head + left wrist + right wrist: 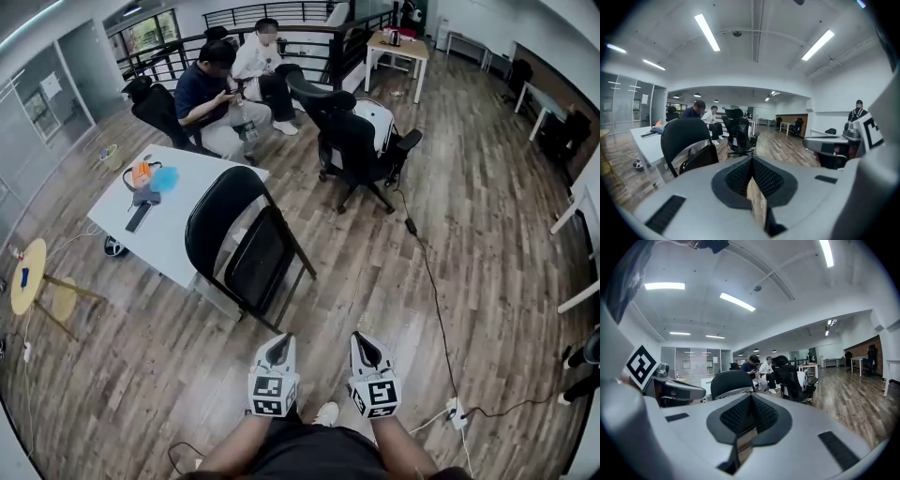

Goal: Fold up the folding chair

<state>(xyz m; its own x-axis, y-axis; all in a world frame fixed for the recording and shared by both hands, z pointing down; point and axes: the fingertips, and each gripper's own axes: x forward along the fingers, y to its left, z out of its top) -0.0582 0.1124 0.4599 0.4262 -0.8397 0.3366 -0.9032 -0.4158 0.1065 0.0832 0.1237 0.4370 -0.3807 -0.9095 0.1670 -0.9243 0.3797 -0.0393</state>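
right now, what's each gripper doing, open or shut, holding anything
Left gripper: jaws shut, holding nothing.
Right gripper: jaws shut, holding nothing.

Black folding chair (239,234): rounded back, thin metal frame, seat swung up near-vertical against the back. Stands upright, ahead-left of left gripper (279,343), well apart.
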